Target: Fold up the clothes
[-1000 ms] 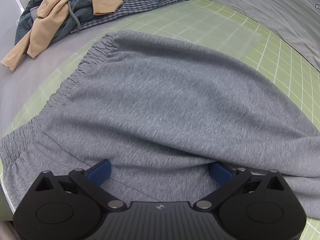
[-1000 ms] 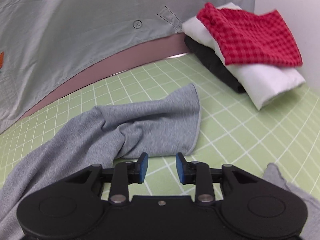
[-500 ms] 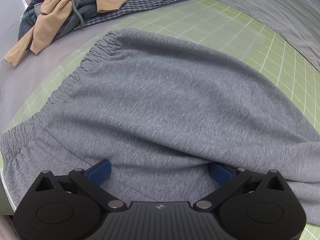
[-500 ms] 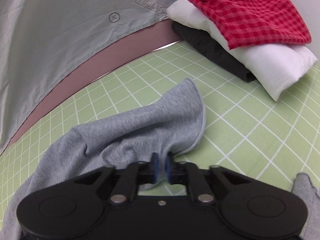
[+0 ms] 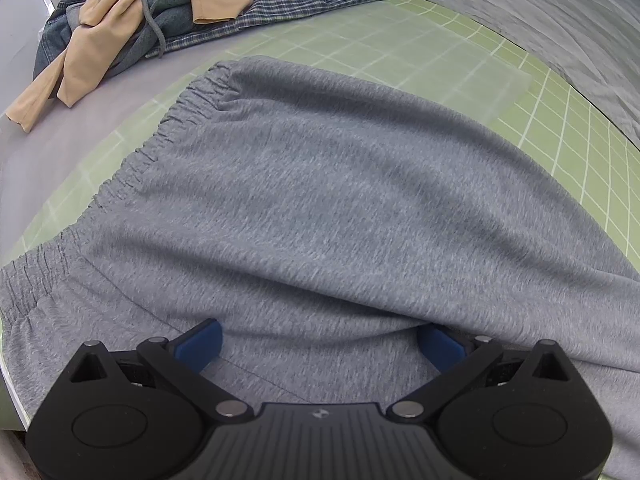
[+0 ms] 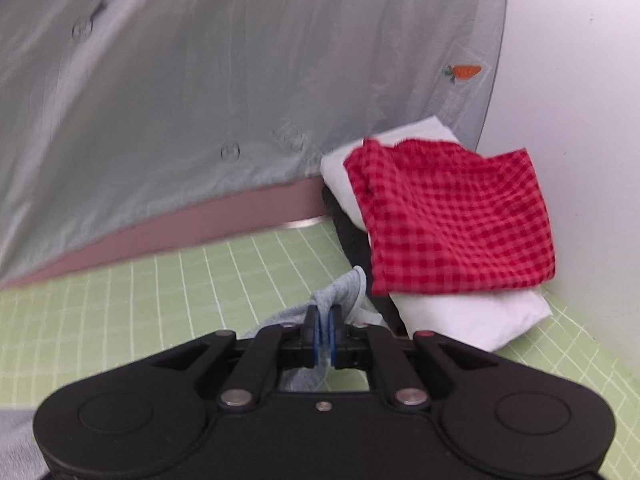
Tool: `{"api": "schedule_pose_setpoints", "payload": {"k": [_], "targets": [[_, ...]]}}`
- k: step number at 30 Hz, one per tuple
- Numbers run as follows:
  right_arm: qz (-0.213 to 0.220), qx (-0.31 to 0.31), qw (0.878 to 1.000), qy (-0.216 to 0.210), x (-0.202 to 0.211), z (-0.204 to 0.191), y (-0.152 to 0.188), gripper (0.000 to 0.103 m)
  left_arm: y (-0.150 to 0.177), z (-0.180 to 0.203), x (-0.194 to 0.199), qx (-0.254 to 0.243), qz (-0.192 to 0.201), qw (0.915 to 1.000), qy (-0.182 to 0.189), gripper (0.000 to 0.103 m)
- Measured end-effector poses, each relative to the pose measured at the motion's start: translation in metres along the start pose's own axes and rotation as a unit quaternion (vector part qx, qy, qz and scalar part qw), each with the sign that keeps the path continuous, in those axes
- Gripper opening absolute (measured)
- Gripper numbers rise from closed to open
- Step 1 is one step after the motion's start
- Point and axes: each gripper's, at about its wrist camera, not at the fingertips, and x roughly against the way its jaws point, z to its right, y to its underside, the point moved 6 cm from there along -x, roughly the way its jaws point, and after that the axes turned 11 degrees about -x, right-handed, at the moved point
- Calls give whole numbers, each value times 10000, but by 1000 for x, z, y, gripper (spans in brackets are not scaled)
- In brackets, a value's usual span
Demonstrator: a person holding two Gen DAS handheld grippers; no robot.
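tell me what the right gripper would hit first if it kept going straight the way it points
Probably the folded stack ahead: the right gripper, shut on the grey pant leg, points toward the black garment under the red checked cloth. Depth is unclear.

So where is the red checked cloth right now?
In the right wrist view, the red checked cloth is at the right side, on top of a folded white garment by the white wall, just beyond the right gripper.
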Motion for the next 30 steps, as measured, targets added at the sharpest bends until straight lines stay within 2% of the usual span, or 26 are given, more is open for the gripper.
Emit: {"api": "schedule_pose_setpoints", "payload": {"k": [2, 3, 5, 7, 9, 13, 15, 19, 23, 25, 27, 28, 29, 30], "targets": [[-498, 297, 9977, 340, -14, 2, 25, 14, -2, 0, 0, -3, -89, 10000, -13, 103], [-517, 291, 9976, 369, -13, 3, 30, 24, -5, 0, 1, -6, -93, 10000, -36, 103], [-489, 233, 9977, 396, -11, 5, 38, 34, -11, -2, 5, -11, -9, 9999, -113, 103], [-460, 58, 9987, 208, -9, 4, 36, 45, -23, -4, 9, 29, 138, 9998, -110, 103], [-498, -99, 9987, 18, -14, -4, 32, 52, -38, -6, 10, 104, 271, 9995, -89, 103], [-699, -571, 9951, -398, -33, -20, 28, 63, -73, -12, -1, 424, 413, 9982, -22, 103], [-841, -899, 9908, -557, -44, -26, 28, 64, -91, -15, -7, 600, 472, 9971, 31, 103], [-986, -1490, 9824, -546, -66, -35, 28, 71, -121, -15, -17, 856, 589, 9945, 108, 103], [-1192, -1694, 9773, -450, -85, -46, 31, 72, -140, -9, -32, 950, 495, 9942, 94, 101], [-1263, -1578, 9787, -368, -92, -51, 32, 72, -145, -7, -37, 923, 485, 9945, 38, 94], [-1310, -1480, 9799, -277, -97, -54, 33, 67, -149, -6, -41, 938, 494, 9944, -13, 72], [-1333, -1433, 9804, -232, -99, -55, 34, 60, -150, -6, -43, 946, 498, 9943, -38, 64], [-1296, -1333, 9824, -184, -100, -56, 33, 55, -152, -6, -44, 933, 528, 9942, -95, 50], [-1249, -1224, 9845, -136, -101, -57, 31, 37, -154, -6, -44, 898, 586, 9941, -186, 32]]}}
